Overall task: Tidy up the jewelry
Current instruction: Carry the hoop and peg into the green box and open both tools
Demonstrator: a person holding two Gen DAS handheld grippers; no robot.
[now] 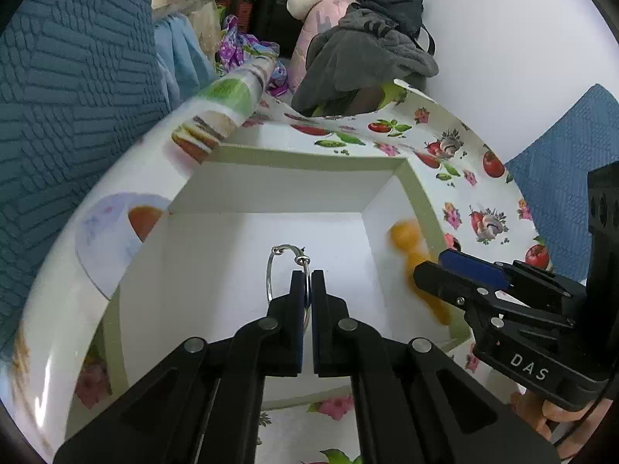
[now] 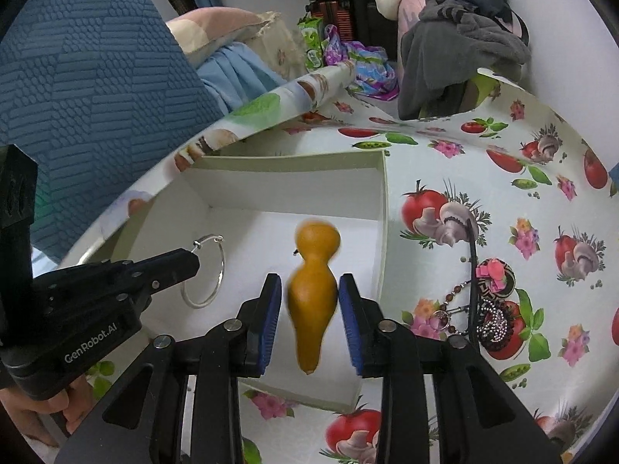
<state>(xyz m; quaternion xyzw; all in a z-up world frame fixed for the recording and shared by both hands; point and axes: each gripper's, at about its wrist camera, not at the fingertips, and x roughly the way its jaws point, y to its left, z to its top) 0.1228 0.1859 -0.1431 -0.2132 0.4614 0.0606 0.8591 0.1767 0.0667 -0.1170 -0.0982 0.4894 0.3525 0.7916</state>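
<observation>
A white open box (image 1: pixel 271 189) (image 2: pixel 286 181) sits on the patterned table. My left gripper (image 1: pixel 308 274) (image 2: pixel 189 266) is shut on a thin silver hoop earring (image 1: pixel 271 270) (image 2: pixel 216 270) and holds it over the box interior. My right gripper (image 2: pixel 309 282) (image 1: pixel 429 266) is open, its blue pads on either side of an orange gourd-shaped pendant (image 2: pixel 313 286) (image 1: pixel 414 255). The pendant looks blurred and free between the pads, over the box's right part. Whether it touches the box floor I cannot tell.
More jewelry lies on the table to the box's right: a black cord (image 2: pixel 472 270), a beaded chain (image 2: pixel 448 301) and a dark patterned piece with a pink flower (image 2: pixel 495 274). A rolled tablecloth edge (image 2: pixel 271 108) borders the box's far left. Clothes (image 2: pixel 456 46) are piled behind.
</observation>
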